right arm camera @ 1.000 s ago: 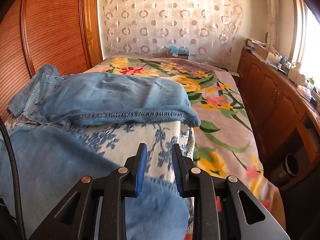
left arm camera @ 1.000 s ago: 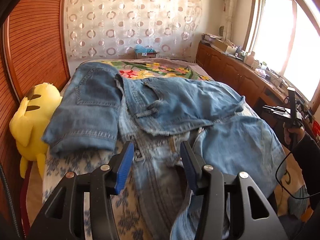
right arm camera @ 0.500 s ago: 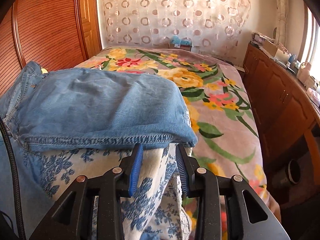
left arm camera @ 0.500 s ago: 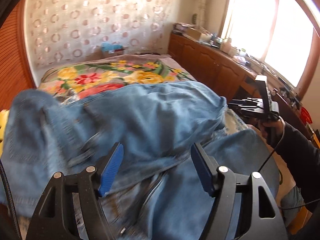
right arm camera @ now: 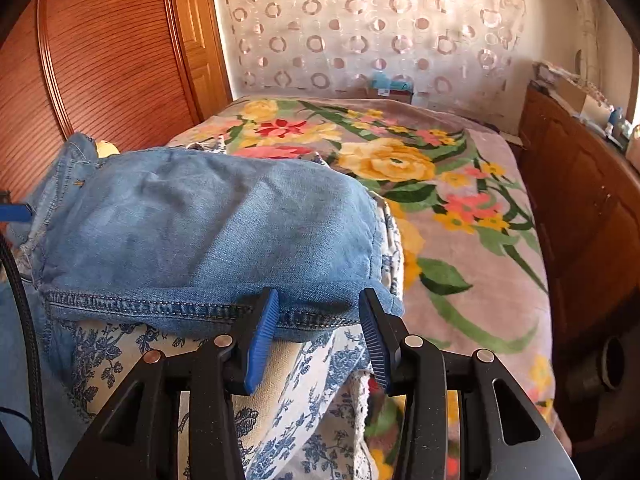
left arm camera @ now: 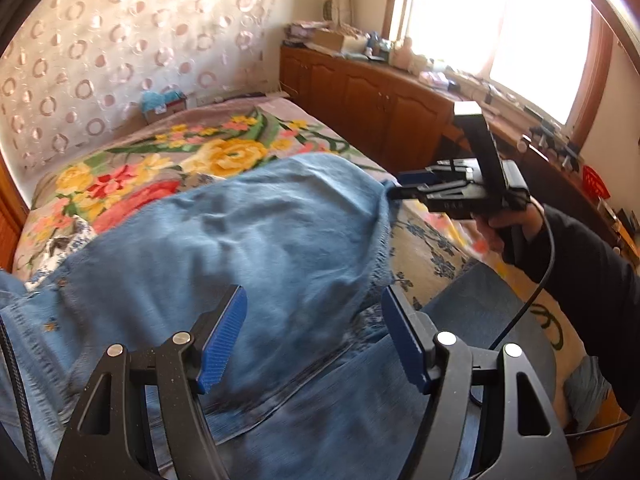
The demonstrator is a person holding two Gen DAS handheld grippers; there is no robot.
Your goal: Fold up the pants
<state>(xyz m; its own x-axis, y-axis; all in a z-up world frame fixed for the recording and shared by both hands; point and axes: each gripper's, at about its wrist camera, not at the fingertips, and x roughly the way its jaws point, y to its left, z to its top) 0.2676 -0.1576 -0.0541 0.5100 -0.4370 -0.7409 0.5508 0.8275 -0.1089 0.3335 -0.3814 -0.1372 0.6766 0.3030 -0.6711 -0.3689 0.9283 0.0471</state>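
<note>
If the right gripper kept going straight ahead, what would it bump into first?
Most likely the jeans: their stitched hem lies right at the open right gripper. Depth is hard to judge, so it may already brush the hem.

right gripper [right arm camera: 316,328]: opening, unclamped | jeans [right arm camera: 208,232] hem between fingers [right arm camera: 262,332]

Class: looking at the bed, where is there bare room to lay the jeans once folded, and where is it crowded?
Free: the floral blanket between the jeans and the curtain, and along the cabinet side. Crowded: the near end, under jeans and blue-print sheet, and the cluttered cabinet top.
</note>
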